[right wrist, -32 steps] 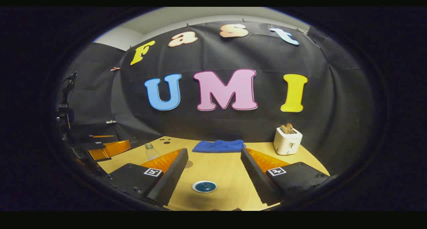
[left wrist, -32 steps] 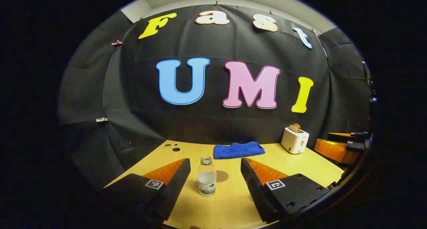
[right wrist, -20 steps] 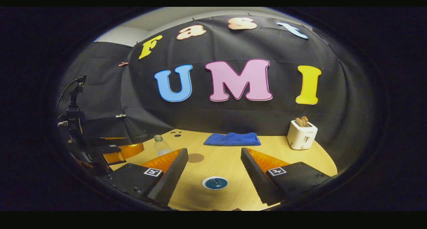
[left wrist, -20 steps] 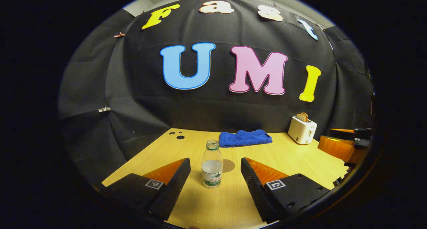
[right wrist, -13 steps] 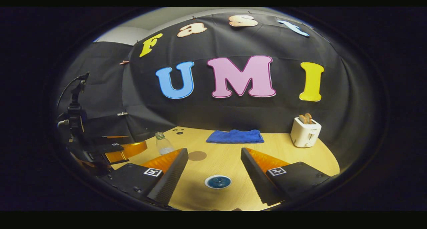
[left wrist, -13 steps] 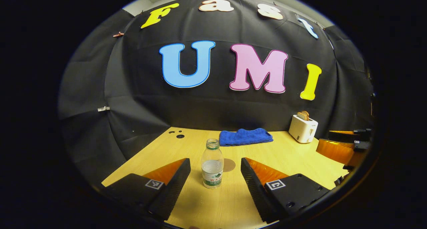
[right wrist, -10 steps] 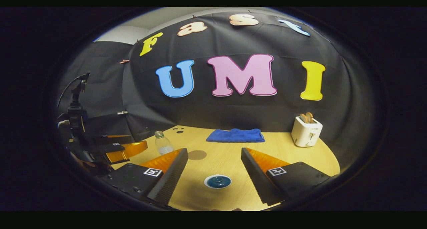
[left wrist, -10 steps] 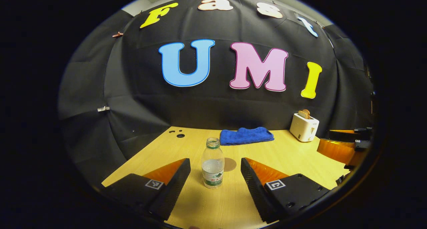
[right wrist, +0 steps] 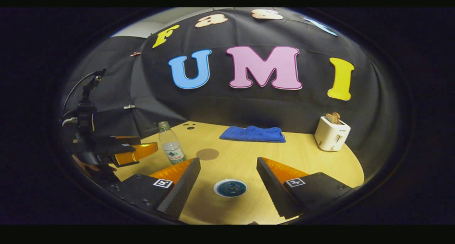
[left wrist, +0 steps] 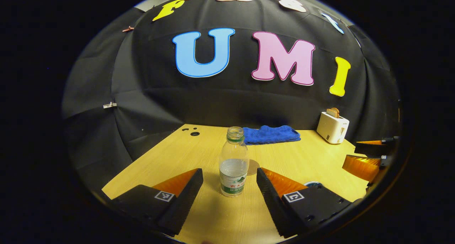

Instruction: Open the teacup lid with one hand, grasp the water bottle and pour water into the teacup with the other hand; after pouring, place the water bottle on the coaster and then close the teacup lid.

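The wooden table in front of you carries a blue towel and a white toaster near the black wall. Your left gripper is spread wide, with the uncapped water bottle standing upright between its fingers, untouched; the round coaster lies just behind the bottle. Your right gripper is also wide open, with the lidded teacup sitting between its fingers.

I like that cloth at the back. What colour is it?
Blue. The cloth shows best in the right gripper view.
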`<state>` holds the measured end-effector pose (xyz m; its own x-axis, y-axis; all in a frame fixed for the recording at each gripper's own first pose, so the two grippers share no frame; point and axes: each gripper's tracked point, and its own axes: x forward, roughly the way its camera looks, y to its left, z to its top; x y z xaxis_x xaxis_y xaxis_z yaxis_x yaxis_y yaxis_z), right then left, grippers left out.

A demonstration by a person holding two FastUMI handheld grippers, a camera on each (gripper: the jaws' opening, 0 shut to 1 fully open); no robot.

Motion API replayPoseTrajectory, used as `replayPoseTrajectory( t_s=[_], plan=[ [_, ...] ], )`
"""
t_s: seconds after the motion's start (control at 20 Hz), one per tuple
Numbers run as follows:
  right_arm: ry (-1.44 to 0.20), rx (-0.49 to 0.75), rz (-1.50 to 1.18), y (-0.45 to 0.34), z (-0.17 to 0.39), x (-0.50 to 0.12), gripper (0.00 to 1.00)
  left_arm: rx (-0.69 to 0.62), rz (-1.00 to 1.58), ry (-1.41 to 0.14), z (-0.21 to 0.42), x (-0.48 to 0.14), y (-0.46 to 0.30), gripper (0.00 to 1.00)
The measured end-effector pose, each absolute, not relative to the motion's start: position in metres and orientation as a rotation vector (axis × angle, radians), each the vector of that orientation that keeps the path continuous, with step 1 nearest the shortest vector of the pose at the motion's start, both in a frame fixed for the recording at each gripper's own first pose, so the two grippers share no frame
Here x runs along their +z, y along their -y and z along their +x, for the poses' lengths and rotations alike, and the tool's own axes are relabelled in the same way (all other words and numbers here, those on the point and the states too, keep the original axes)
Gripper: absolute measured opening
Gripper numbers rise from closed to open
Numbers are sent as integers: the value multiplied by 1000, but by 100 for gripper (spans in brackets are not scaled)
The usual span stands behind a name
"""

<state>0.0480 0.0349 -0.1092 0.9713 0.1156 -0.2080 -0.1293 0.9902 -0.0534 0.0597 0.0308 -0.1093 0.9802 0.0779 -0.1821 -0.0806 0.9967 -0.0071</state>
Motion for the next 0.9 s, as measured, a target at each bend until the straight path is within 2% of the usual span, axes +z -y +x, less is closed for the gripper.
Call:
replayPoseTrajectory(
  t_s=[0.45,0.65,0.7,0.9],
  plan=[
    [-295,110,-121,-30,88,-204,99,60,10,-243,71,-168,-54,95],
    [-310,83,-123,-22,89,-222,90,49,8,-266,69,-181,-55,95],
    [-315,79,-119,-20,88,-225,80,45,9,-269,68,-183,-54,95],
    [-326,84,-124,-20,83,-234,76,31,14,-269,69,-184,-49,95]
  ],
)
